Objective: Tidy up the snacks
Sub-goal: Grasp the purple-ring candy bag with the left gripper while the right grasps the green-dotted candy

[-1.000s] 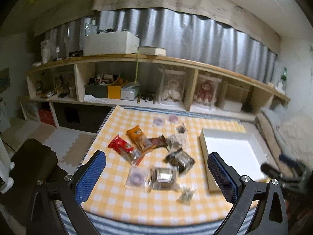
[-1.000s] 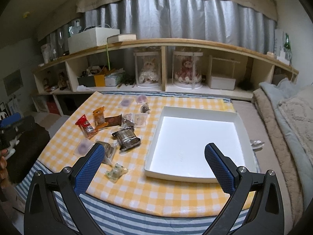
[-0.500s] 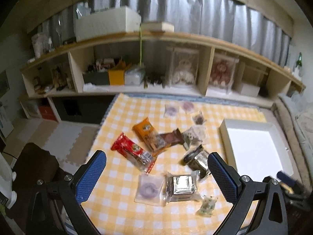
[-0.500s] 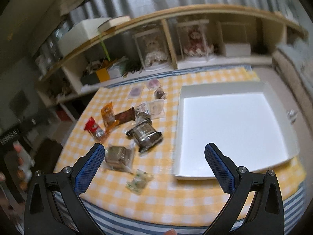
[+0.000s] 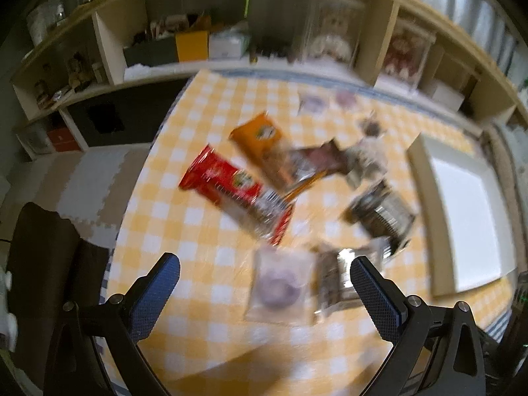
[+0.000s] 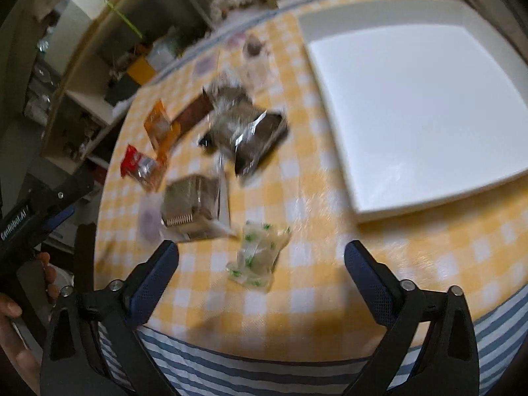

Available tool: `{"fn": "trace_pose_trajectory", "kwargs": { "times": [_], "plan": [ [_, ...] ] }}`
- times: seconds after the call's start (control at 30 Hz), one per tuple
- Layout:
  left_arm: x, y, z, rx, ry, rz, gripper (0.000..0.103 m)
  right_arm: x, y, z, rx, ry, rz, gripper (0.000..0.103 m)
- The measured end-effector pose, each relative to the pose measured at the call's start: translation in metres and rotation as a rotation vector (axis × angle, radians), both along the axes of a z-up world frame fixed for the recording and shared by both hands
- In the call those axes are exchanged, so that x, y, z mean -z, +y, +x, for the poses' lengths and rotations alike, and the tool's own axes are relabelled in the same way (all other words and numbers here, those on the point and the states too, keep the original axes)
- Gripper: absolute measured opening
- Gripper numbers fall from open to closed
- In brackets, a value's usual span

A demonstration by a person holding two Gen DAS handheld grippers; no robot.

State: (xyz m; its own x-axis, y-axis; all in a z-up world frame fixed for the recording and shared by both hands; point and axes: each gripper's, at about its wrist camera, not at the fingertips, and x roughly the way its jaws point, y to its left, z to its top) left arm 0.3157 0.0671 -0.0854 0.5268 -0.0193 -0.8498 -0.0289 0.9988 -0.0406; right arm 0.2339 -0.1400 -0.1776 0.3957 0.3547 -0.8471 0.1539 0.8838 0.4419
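Several wrapped snacks lie on the yellow checked cloth: a red packet (image 5: 231, 188), an orange packet (image 5: 260, 138), a brown bar (image 5: 313, 161), dark foil packs (image 5: 379, 214) and a clear pouch with a purple sweet (image 5: 280, 287). My left gripper (image 5: 264, 274) hangs open just above that pouch. My right gripper (image 6: 260, 257) hovers over a clear green-dotted pouch (image 6: 260, 254), which lies on the cloth between its wide jaws; they are closing, pads clear of it. The white tray (image 6: 330, 76) is empty, right of the snacks.
Wooden shelves (image 5: 99, 43) with boxes and doll cases line the wall behind the table. A blue striped cloth (image 6: 264, 373) hangs over the near table edge. A hand (image 6: 13, 313) holds the left gripper's body (image 6: 39, 211) at the left.
Both grippers dropped toward the table and tipped downward. The snacks now fill much more of each view, and the right view has rolled.
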Motion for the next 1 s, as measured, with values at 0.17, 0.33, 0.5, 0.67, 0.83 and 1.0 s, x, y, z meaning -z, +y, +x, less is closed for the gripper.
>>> {"fn": "trace_pose_trajectory", "kwargs": {
  "times": [0.17,0.33,0.5,0.67,0.83,1.0],
  "plan": [
    [0.03,-0.007,0.011,0.068,0.099,0.043,0.103,0.025,0.015,0.003,0.002,0.078,0.046,0.079],
    [0.056,-0.018,0.022,0.122,0.162,0.091,0.091,0.024,0.023,0.006,-0.017,0.052,0.02,0.068],
    [0.079,-0.033,0.032,0.165,0.192,0.133,0.076,0.025,0.024,0.003,-0.03,0.057,-0.034,0.036],
    [0.089,-0.041,0.038,0.183,0.194,0.134,0.053,0.022,0.025,0.002,-0.049,0.052,-0.028,0.033],
    [0.085,-0.037,0.035,0.155,0.193,0.125,0.048,0.014,0.028,-0.001,-0.077,0.011,-0.038,0.031],
    [0.062,-0.03,0.028,0.107,0.137,0.075,0.048,0.003,0.024,-0.002,-0.08,-0.039,-0.062,0.03]
  ]
}}
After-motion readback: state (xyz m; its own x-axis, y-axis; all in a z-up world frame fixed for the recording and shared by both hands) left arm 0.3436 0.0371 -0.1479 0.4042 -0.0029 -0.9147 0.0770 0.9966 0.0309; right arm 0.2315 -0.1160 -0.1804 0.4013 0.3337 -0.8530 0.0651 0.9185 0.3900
